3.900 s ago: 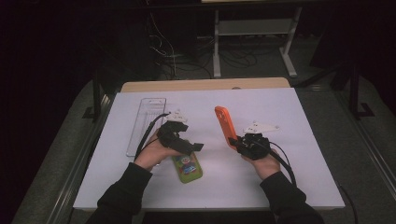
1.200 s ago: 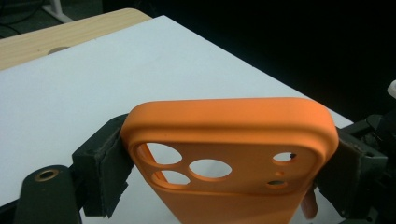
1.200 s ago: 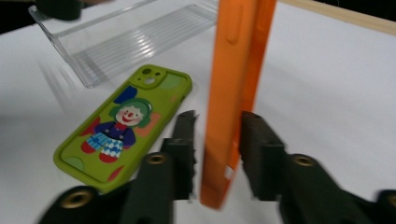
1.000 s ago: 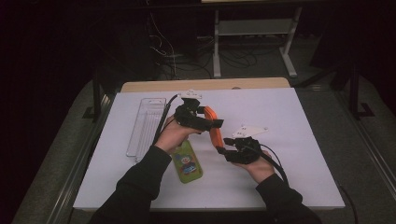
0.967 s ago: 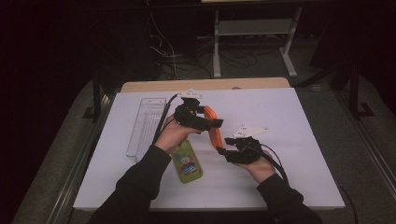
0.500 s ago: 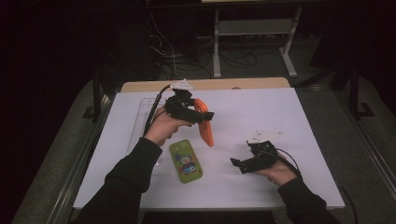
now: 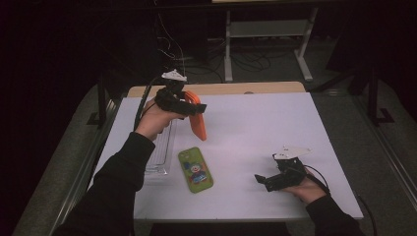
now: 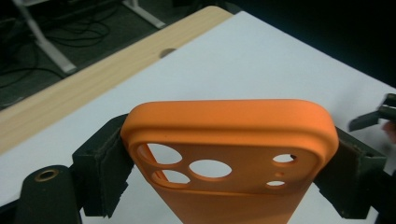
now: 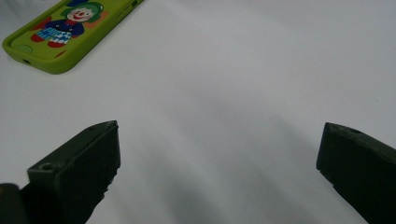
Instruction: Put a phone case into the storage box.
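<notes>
Orange phone case clamped in left gripper, raised above the white table.
Right gripper low near the front edge, jaws wide and empty; green clown case flat between the hands.

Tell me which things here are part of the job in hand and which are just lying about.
In the job: orange phone case, clamped in the left gripper.

Lying about: green clown phone case; clear tray; right gripper, open over the white table.
</notes>
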{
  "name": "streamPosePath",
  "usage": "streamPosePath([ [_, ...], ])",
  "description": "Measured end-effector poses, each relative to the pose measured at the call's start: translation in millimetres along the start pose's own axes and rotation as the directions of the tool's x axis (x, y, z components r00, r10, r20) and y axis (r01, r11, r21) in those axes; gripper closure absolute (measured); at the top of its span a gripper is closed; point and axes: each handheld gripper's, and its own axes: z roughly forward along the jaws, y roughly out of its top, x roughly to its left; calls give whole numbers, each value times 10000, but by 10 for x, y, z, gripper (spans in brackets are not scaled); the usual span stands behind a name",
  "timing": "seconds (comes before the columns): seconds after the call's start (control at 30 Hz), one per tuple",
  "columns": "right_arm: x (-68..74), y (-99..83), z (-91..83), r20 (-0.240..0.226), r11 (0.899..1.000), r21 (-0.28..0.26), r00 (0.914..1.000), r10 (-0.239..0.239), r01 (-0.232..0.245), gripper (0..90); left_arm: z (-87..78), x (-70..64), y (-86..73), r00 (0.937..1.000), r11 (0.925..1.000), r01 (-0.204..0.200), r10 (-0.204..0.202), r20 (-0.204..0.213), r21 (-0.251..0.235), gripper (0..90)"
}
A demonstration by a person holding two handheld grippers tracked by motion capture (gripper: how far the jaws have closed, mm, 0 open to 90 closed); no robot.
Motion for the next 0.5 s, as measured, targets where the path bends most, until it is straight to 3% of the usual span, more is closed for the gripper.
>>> streamPosePath([
  [0.23, -23, -34, -31, -11, 9999, -49, 9999, 154, -154, 0, -200, 195, 90, 9955, 9998, 122, -105, -945, 181, 148],
  [0.5, -15, -25, -35, -75, 9998, -133, 9998, 162, -163, 0, -337, 473, 115, 9779, 9985, 512, -462, -2038, 195, 148],
])
